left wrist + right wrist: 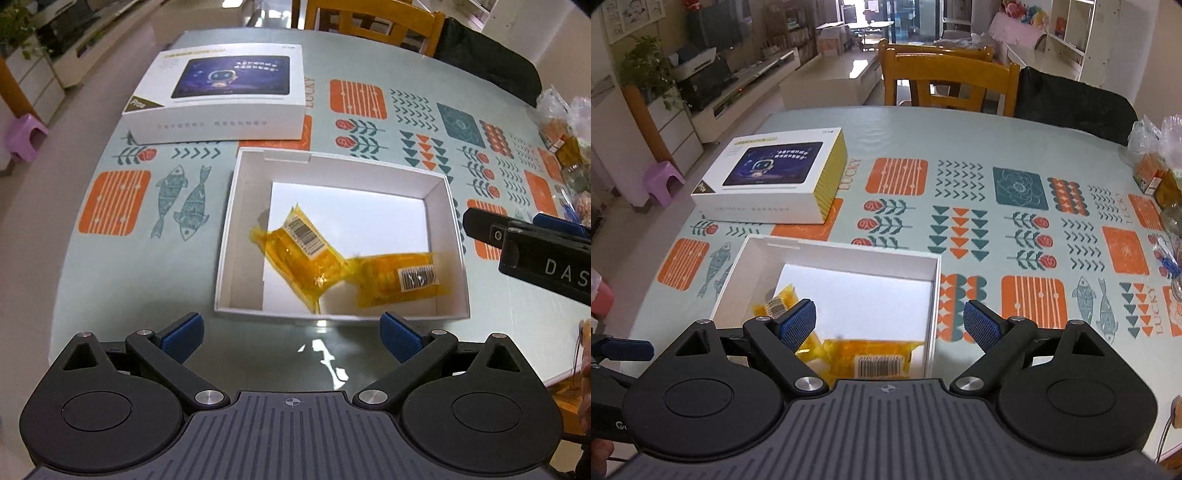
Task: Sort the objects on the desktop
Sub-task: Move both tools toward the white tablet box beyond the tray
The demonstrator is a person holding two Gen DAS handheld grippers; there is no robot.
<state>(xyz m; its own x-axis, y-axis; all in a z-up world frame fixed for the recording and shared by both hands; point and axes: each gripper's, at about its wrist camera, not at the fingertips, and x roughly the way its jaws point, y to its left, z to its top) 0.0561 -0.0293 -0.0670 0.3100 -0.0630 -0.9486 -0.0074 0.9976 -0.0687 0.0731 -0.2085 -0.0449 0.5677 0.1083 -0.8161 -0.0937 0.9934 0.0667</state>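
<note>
one patterned tablecloth (960, 140), two wooden chairs (949, 81)

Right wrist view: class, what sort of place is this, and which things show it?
Probably a home's dining and living area: a table under a patterned cloth with a wooden chair pushed in, a television on a low white cabinet, and a potted plant beside it.

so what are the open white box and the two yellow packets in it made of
Open white box: looks like matte white cardboard, with thin straight walls and a cut notch in the far rim. Yellow packets: likely glossy translucent plastic film, crinkled with sealed ends, each bearing a white barcode sticker.
</note>
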